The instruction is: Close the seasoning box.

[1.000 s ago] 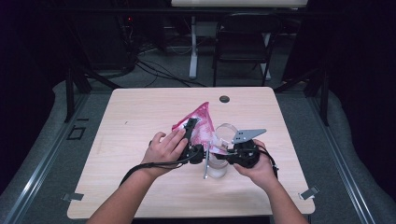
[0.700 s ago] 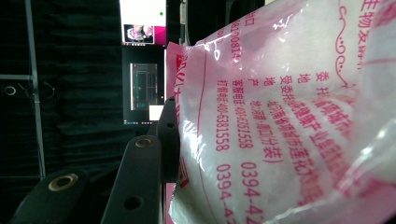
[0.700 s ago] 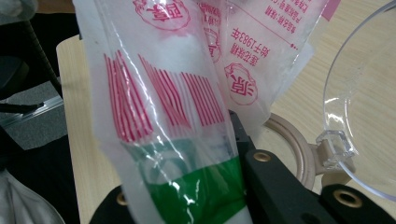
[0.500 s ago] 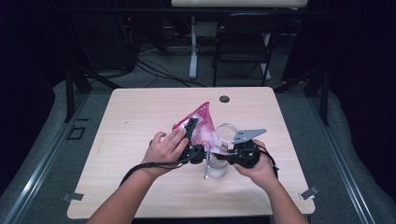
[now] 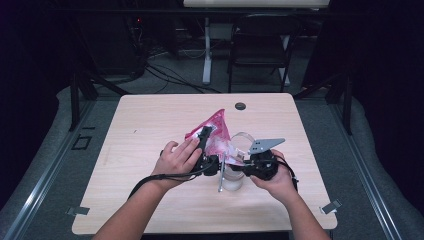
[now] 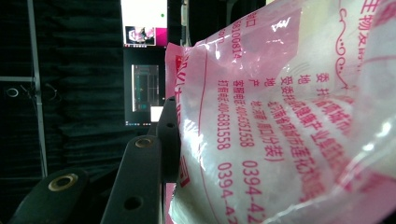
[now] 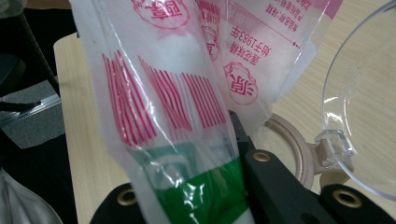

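Dark room all around, black drapes, a folding chair (image 5: pixel 260 47) and cables on the floor beyond a pale wooden table (image 5: pixel 150 125), with a small dark round grommet (image 5: pixel 240 106) near its far edge. Both hands are working close together at the near middle of the table. The left hand (image 5: pixel 175 159) has the left gripper (image 5: pixel 206 137) angled up and away, and its jaws are pinched onto a pink-and-white plastic bag (image 5: pixel 216 132) that rises to a point above the hands. From the left gripper view, the bag (image 6: pixel 289 116) looms huge on the right, printed with red characters and numbers, white granular contents showing through, and the black jaw presses flat against its left edge. Over to the right hand (image 5: pixel 275 175): the right gripper (image 5: pixel 239 162), with its grey three-cornered plate on top, points leftward and clamps the bag's lower end. The right gripper view confirms it, the jaws closed on the film where a red barcode and a green band are printed (image 7: pixel 187 140). Just under the bag's lower end stands a clear jar (image 5: pixel 232 177) on the table, its transparent hinged lid (image 7: pixel 359 107) swung open beside the tan rim (image 7: pixel 294 144). A thin grey strip hangs just left of the jar; what it is I cannot tell.
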A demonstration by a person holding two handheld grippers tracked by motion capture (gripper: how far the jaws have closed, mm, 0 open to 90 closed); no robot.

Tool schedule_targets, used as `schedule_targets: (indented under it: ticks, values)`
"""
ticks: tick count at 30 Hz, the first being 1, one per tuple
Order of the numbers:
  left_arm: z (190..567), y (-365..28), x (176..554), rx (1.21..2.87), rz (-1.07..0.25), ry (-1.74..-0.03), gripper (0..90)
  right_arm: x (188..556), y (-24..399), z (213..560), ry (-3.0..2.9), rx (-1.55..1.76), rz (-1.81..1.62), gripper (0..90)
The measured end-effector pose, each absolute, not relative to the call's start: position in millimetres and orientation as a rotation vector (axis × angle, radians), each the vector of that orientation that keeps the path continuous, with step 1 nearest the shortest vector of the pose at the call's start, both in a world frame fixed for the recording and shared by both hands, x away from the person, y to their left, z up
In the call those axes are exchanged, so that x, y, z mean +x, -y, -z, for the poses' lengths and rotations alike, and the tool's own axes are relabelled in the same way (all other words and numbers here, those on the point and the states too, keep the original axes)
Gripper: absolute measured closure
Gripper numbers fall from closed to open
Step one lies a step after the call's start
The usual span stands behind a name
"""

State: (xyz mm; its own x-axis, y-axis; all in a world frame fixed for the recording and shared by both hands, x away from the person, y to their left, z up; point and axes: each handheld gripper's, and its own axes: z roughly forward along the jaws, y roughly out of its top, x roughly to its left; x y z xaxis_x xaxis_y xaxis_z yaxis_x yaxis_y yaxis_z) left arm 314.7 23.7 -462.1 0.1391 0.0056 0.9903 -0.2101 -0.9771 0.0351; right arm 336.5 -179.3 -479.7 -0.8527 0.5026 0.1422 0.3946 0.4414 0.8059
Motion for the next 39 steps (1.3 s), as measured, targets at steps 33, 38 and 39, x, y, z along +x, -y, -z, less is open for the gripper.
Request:
schedule_targets:
  ticks: [33, 38, 39]
  values:
    - [458.4, -19.3, 312.0, 2.260, -1.969, 0.254, 64.7, 337.7, 178.6, 482.7, -2.567, 0.817, -1.374, 90.0]
    - [458.9, -18.9, 311.7, 2.266, -1.971, 0.267, 64.7, 338.5, 178.9, 483.9, -2.571, 0.822, -1.370, 90.0]
    - [458.8, -18.8, 311.7, 2.268, -1.970, 0.266, 64.7, 338.6, 179.0, 484.0, -2.573, 0.820, -1.367, 90.0]
